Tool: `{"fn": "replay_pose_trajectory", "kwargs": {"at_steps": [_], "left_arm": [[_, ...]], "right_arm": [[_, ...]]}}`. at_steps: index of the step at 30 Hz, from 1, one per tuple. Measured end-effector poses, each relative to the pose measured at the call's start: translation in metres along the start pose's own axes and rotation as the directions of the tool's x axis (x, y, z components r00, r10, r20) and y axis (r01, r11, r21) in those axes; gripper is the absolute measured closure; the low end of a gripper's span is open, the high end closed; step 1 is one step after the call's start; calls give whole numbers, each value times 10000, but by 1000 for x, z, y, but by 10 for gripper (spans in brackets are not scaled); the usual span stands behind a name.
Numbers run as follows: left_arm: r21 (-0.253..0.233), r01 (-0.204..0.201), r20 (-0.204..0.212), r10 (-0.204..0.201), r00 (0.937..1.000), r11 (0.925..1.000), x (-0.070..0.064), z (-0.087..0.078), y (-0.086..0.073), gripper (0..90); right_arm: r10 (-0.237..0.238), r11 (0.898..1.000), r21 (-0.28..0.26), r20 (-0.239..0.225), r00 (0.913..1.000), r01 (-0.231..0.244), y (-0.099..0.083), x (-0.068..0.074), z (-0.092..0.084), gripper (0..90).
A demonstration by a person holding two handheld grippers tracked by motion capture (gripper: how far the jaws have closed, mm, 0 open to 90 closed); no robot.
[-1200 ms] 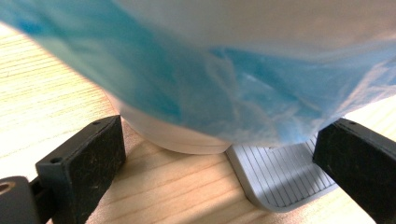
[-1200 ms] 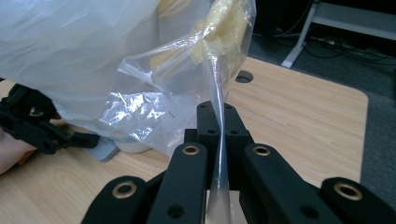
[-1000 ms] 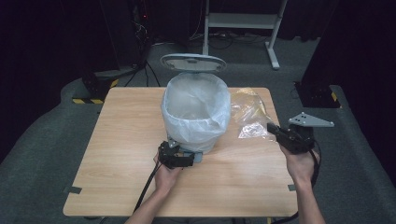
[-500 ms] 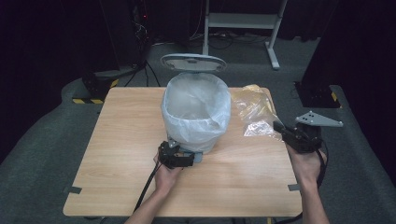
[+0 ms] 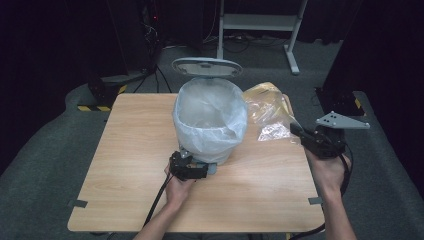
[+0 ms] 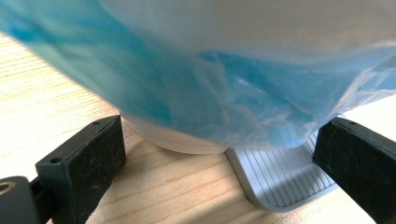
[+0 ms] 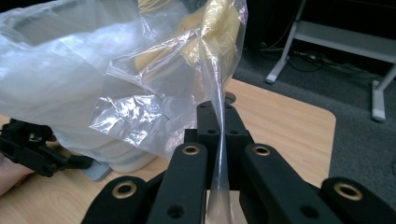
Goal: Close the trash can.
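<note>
From the high view, a lidded pedal bin (image 5: 210,125) stands near the middle of the bench (image 5: 125,165), its lid (image 5: 206,66) raised at the back and a pale liner (image 5: 210,117) folded over its rim; nothing can be made out inside the liner. The left gripper (image 5: 192,167) sits low at the foot of the bin, and the right gripper (image 5: 299,132) is off to the bin's right, holding the corner of a clear plastic bag (image 5: 270,112) with something yellow in it. The step in hand looks like carrying this bag to the open bin; the next move calls for lifting it above the rim and across before letting go, while the lid stays up. In the left gripper view, the jaws stand wide, one on each side of the bin's base (image 6: 187,142), with the grey ribbed pedal (image 6: 280,175) between them on the bench (image 6: 56,98); whether anything presses the pedal cannot be told. In the right gripper view, the jaws are pinched tight on a thin twisted edge of the plastic bag (image 7: 154,93), which hangs up and leftward against the lined bin (image 7: 56,84), its yellow contents (image 7: 219,23) near the top.
</note>
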State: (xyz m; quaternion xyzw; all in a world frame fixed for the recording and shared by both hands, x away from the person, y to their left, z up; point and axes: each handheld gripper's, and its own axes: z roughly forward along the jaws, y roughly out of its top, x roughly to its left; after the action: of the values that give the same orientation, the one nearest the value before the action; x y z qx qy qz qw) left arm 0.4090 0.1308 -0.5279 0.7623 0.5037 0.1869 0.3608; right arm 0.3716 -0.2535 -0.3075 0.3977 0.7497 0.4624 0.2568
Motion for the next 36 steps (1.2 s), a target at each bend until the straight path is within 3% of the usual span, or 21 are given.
{"fn": "replay_pose_trajectory", "kwargs": {"at_steps": [18, 24, 27, 36], "left_arm": [[94, 14, 91, -15, 10000, 10000, 0, 0, 0, 25], [96, 20, 105, -21, 9999, 10000, 0, 0, 0, 25], [262, -186, 90, 184, 9998, 9995, 1, -1, 0, 25], [223, -81, 126, 78, 9999, 9997, 1, 0, 0, 25]], "right_arm": [[-698, 9976, -112, -963, 9929, 690, 43, 22, 3, 897], [-926, 9956, 41, -1346, 9866, 940, 56, 32, 15, 897], [-1042, 9941, 141, -1558, 9823, 1077, 62, 38, 22, 897], [-1190, 9900, 508, -2006, 9724, 1316, 76, 50, 43, 896]]}}
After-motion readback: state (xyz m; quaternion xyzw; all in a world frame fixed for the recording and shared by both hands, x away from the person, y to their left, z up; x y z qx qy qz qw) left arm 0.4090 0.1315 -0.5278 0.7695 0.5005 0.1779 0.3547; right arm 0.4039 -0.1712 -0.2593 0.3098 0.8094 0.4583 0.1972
